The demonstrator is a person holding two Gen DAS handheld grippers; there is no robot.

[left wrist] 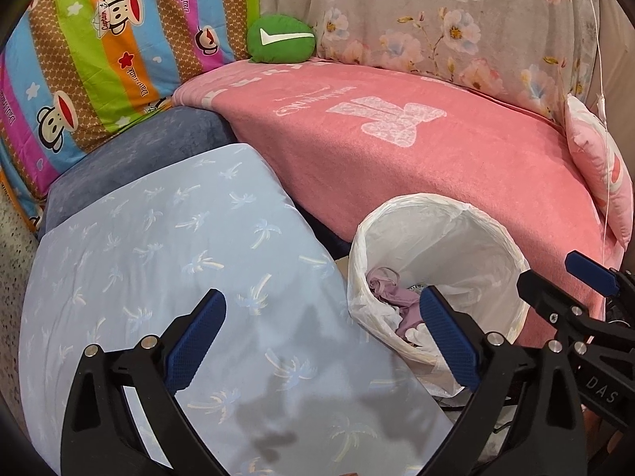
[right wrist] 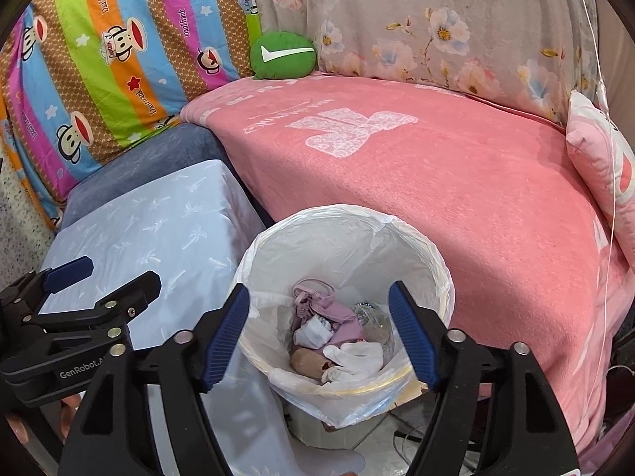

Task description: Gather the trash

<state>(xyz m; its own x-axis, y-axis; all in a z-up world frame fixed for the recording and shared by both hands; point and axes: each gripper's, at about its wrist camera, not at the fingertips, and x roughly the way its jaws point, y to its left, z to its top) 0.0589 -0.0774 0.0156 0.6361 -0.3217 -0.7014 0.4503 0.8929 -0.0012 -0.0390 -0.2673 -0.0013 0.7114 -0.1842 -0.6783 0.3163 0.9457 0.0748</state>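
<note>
A round trash bin lined with a white plastic bag stands between a light blue covered surface and a pink sofa; it also shows in the left wrist view. Inside lie a crumpled purple cloth, white tissues and a tan scrap. My right gripper is open and empty, right above the bin's mouth. My left gripper is open and empty, over the light blue cloth just left of the bin. The right gripper also shows in the left wrist view, and the left gripper in the right wrist view.
A light blue palm-print cloth covers a surface at left. The sofa's pink blanket lies behind the bin. A green round cushion, a striped monkey-print pillow, a floral cushion and a small pink pillow line the back. Cables lie on the floor.
</note>
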